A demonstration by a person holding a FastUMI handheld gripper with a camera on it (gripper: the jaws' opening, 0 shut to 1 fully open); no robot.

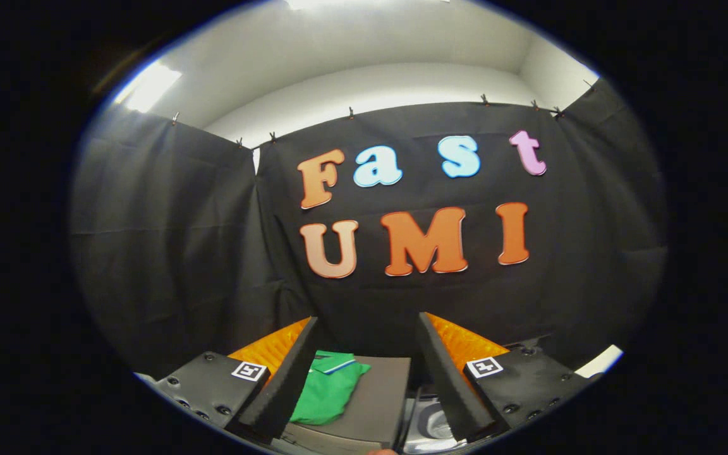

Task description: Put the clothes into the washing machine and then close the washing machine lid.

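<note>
A: Gripper view, status of the hand-held gripper (367, 341)?

B: Fingers spread wide; nothing held or touched.

A: Between the fingers?

B: A folded green cloth garment with a striped collar (326, 388) lies on a flat grey box-shaped surface (376, 398). Just beside it, a rounded pale glossy part of the washing machine (433, 424). Beyond, draped black cloth wall (168, 253).
</note>
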